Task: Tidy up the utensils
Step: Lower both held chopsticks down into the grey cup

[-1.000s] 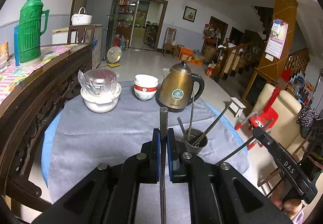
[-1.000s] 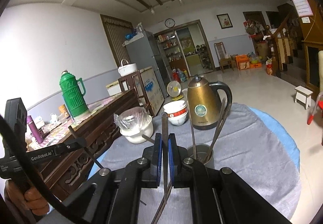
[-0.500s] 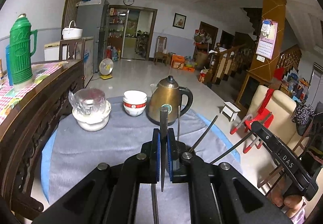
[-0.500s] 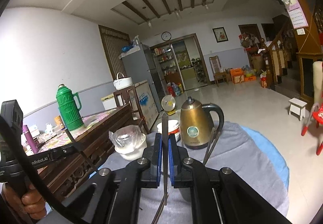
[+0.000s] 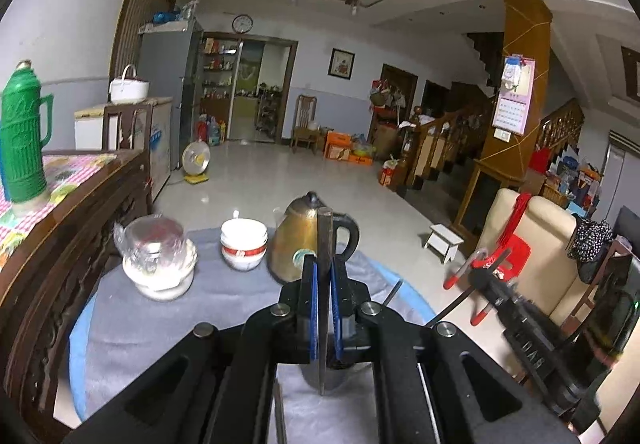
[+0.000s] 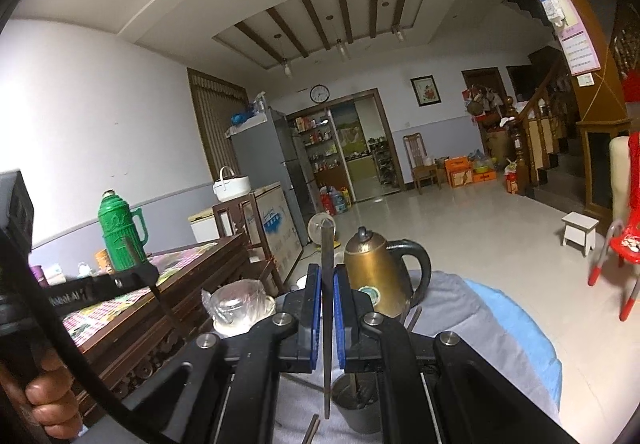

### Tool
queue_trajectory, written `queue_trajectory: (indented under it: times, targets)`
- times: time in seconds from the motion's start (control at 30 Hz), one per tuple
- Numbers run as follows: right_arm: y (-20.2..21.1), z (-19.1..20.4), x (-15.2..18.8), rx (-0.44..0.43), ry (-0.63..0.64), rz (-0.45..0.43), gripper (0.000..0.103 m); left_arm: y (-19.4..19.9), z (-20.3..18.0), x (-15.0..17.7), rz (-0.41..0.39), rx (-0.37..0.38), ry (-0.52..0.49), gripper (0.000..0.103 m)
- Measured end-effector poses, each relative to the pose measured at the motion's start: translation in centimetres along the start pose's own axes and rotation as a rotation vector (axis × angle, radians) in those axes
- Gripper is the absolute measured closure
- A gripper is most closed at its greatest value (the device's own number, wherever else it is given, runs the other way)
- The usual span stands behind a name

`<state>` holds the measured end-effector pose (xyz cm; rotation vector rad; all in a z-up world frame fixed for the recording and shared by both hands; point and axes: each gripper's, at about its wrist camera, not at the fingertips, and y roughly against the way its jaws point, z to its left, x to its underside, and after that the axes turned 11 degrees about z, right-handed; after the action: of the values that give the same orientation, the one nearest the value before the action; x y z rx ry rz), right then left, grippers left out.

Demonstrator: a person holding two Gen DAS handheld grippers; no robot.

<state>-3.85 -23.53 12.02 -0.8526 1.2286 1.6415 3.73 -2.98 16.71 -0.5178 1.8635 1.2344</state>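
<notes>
Left wrist view: left gripper [image 5: 325,276] fingers pinch a slim dark metal chopstick [image 5: 324,240], upright, above grey-clothed tabletop [image 5: 168,324].

Right wrist view: right gripper [image 6: 327,284] fingers pinch second dark tapered chopstick [image 6: 327,256], tip over dark metal cup [image 6: 358,404].

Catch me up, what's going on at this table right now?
A person holds a gripper in each hand, sorting chopsticks into a dark metal cup on the grey-clothed table. The left gripper is shut on one dark chopstick, the right gripper on another, both held upright above the cup. A brass kettle, stacked bowls and a wrapped bowl stand behind. More chopsticks lie on the cloth.
</notes>
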Motion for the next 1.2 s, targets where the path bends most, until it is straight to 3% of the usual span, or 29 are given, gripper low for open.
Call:
queue_trajectory:
  times: [0.33, 0.6, 1.2]
  targets:
    - [-2.2, -0.9, -0.7, 0.05, 0.015, -0.033, 0.097, -3.2, -2.0, -2.2, -0.053, 0.017, 0.007, 0.097]
    - [-5.4, -2.5, -0.3, 0.068, -0.014, 0.002, 0.097, -6.7, -3.4, -1.3, -0.061, -0.038, -0.021, 0.097]
    - [-7.5, -3.2, 2.0, 0.074, -0.024, 0.081, 0.097, -11.3, -3.3, 1.2, 0.022, -0.076, -0.013, 0.096]
